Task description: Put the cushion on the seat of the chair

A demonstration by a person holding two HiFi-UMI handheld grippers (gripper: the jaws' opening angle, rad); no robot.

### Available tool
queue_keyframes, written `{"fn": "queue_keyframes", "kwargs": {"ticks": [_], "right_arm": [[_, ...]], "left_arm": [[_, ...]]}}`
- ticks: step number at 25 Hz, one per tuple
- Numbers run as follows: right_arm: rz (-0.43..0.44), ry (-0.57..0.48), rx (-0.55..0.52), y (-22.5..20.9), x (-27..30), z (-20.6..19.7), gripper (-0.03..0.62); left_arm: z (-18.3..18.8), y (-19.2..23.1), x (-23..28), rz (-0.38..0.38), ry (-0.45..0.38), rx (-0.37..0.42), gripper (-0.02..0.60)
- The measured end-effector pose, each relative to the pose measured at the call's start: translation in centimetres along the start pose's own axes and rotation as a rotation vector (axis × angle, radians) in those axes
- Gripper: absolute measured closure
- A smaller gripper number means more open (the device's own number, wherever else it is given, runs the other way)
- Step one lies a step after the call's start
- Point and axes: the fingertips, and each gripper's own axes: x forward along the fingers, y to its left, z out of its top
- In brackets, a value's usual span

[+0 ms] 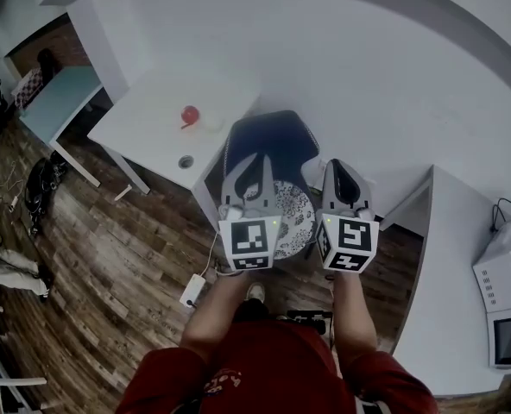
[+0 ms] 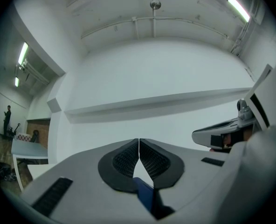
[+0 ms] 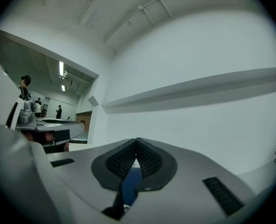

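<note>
Left hand-held gripper (image 1: 258,160) (image 2: 139,141) and right hand-held gripper (image 1: 340,164) (image 3: 136,141) are side by side, forearms out in front, both pointing at the far wall over the chair (image 1: 268,143). Both are clenched: tips touching, nothing between them. A blue sliver of chair shows in the gap below the tips.

The cushion (image 1: 293,216), round and patterned, lies on the chair seat, below and between the two grippers. They cover its left and right edges. The seat itself is mostly hidden and the chair legs aren't visible. The chair sits just right of the white table (image 1: 156,128). There's a small red object (image 1: 190,114) on the table, too small to identify.
</note>
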Motion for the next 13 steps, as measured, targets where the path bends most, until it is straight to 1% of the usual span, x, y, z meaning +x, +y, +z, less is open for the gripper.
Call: {"fn": "queue_keyframes", "kwargs": {"ticks": [8, 13], "right_arm": [[0.006, 0.003, 0.005, 0.2, 0.7, -0.4, 0.566], [0.013, 0.001, 0.002, 0.2, 1.1, -0.4, 0.566]], "left_arm": [[-0.4, 0.4, 0.3, 0.007, 0.003, 0.008, 0.551], [-0.5, 0.5, 0.7, 0.009, 0.006, -0.002, 0.552]]}}
